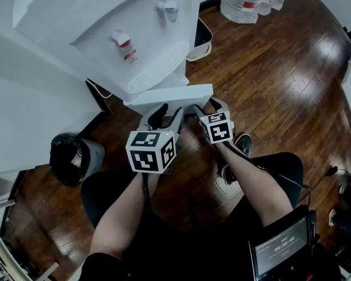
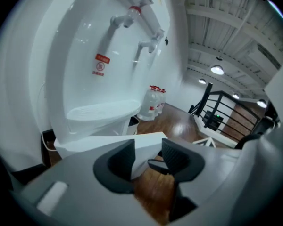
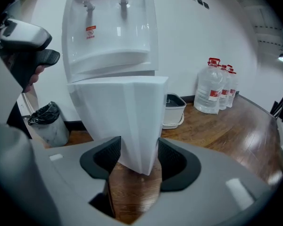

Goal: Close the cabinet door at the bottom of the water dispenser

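The floor (image 1: pixel 269 81) is dark, glossy wood planking that runs up to a white wall with a dark skirting. Standing directly on it are the white dispenser (image 1: pixel 105 34), a grey bin (image 1: pixel 95 154) with a black liner at the head view's left, a white tub (image 1: pixel 200 54) just beside the dispenser's other flank, and a group of clear bottles (image 1: pixel 245 2) with red labels further along the wall. A person's dark shoes (image 1: pixel 241 143) rest on the planks in front of the dispenser, and a black cable (image 1: pixel 324 173) lies near the right edge.
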`<action>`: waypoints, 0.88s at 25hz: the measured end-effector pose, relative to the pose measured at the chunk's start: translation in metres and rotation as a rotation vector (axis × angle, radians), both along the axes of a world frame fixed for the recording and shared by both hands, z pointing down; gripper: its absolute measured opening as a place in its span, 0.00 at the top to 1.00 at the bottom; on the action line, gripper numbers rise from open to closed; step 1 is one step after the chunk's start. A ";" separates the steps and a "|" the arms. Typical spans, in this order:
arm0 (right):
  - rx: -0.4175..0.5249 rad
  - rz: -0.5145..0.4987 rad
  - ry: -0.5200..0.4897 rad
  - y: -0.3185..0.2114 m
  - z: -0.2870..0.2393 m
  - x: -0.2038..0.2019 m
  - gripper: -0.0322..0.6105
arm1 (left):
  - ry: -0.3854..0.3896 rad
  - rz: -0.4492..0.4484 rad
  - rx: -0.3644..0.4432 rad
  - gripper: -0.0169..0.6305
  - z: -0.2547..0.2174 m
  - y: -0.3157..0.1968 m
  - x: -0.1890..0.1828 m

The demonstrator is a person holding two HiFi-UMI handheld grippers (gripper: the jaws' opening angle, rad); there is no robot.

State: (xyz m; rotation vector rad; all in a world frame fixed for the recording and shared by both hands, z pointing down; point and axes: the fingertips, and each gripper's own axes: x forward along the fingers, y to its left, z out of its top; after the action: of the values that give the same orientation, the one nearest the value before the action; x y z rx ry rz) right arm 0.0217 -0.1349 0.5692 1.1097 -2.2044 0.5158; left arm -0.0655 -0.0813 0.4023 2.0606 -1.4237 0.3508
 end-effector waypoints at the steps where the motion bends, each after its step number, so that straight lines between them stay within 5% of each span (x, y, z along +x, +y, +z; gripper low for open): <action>1: -0.002 0.004 -0.003 -0.006 -0.001 -0.001 0.56 | -0.002 0.020 0.000 0.67 0.000 -0.004 0.005; 9: 0.022 -0.024 -0.003 -0.049 -0.004 -0.013 0.56 | 0.014 0.142 -0.018 0.67 0.000 -0.027 0.040; 22: 0.039 -0.086 -0.002 -0.070 -0.003 -0.024 0.58 | 0.000 0.127 -0.063 0.67 0.018 -0.051 0.032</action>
State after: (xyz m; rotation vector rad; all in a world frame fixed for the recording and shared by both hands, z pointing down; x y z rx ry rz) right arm -0.0021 -0.2045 0.5659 1.0293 -2.2621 0.4387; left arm -0.0336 -0.1324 0.4200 2.1049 -1.2685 0.4417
